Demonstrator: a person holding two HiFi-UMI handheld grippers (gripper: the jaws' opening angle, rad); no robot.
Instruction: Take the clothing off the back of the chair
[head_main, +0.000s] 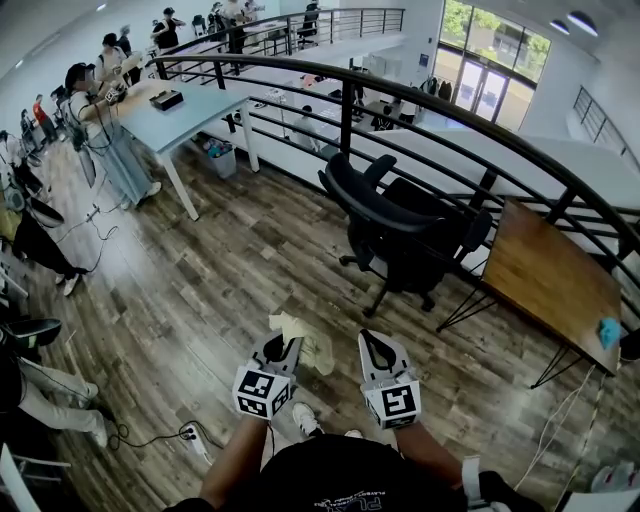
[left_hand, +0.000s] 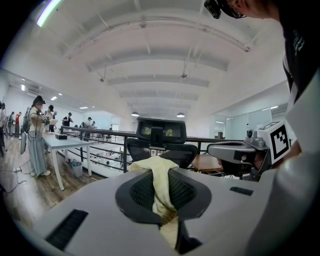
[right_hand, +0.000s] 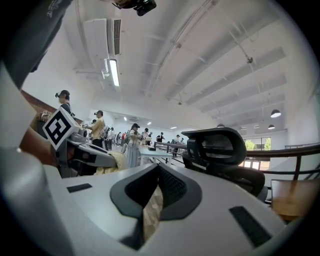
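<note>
A black office chair (head_main: 400, 235) stands by the railing, a short way ahead of both grippers; no cloth shows on its back. My left gripper (head_main: 281, 349) is shut on a pale yellow piece of clothing (head_main: 308, 342), which hangs in the air above the wooden floor. In the left gripper view the clothing (left_hand: 159, 186) is pinched between the jaws and drapes over their tips, with the chair (left_hand: 160, 136) behind it. My right gripper (head_main: 375, 349) is level beside the left one, its tips together and nothing in it. In the right gripper view the right gripper (right_hand: 158, 169) faces the chair's headrest (right_hand: 220, 147).
A curved black railing (head_main: 300, 75) runs behind the chair. A wooden table (head_main: 560, 275) stands to the right and a white table (head_main: 185, 110) to the far left, with several people around it. A power strip and cable (head_main: 190, 435) lie on the floor near my feet.
</note>
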